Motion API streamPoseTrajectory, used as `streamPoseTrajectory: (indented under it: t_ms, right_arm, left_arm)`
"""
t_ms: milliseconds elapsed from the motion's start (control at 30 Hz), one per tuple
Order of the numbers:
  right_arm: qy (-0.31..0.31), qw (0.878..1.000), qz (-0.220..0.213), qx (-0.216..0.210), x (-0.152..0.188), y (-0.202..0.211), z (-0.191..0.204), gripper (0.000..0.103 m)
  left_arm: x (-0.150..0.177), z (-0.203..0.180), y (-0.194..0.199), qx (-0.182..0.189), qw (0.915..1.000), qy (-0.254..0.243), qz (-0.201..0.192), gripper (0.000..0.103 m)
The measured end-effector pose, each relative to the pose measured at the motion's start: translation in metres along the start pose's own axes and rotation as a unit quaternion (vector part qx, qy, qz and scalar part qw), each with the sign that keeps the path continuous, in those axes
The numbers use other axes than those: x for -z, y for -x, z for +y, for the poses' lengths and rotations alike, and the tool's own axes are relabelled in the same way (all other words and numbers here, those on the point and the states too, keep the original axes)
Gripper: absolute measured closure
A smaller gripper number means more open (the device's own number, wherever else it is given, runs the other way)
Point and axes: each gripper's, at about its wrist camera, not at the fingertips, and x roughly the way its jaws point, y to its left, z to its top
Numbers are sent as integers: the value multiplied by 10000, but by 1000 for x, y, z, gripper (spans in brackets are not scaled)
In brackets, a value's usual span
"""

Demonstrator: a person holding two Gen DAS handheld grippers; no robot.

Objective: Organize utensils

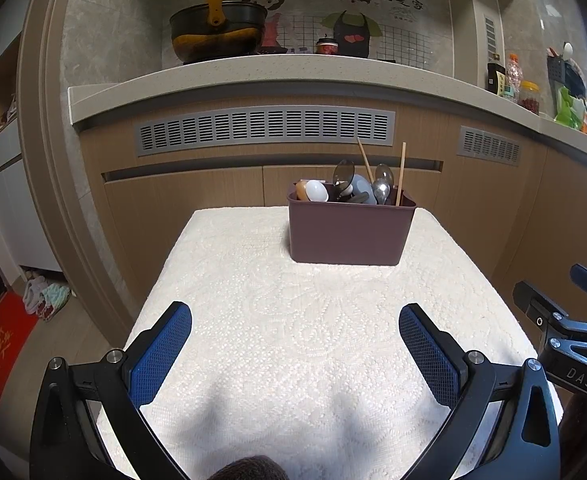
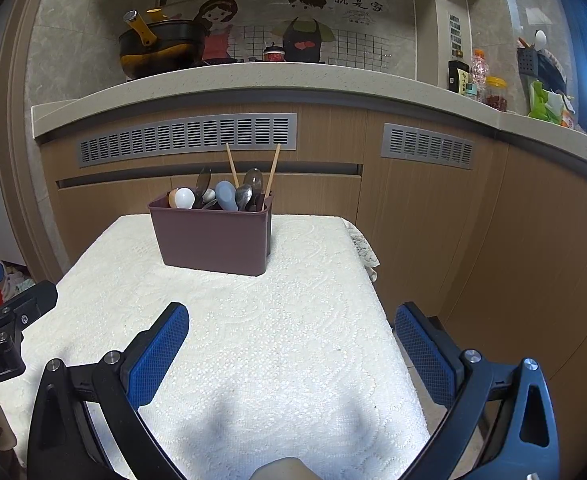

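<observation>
Standing at the cloth's (image 1: pixel 293 340) far end, the bin (image 1: pixel 351 232) holds spoons (image 1: pixel 381 190) and two chopsticks (image 1: pixel 402 172), perhaps a ladle too. Left gripper (image 1: pixel 295 354) and right gripper (image 2: pixel 291 354) hover nearer, jaws spread wide, gripping nothing.

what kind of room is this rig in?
Most likely a home kitchen: a wok on the stone countertop, condiment bottles along the wall, and a utensil caddy on a cloth-covered table.
</observation>
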Motion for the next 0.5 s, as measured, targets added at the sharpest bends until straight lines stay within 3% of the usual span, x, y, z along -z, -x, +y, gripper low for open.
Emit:
streamPoseTrajectory:
  t_ms: [500]
  right_arm:
    - [0, 10000, 4, 7, 0, 0, 0, 1]
  left_arm:
    - [2, -2, 0, -15, 10000, 33, 6, 0]
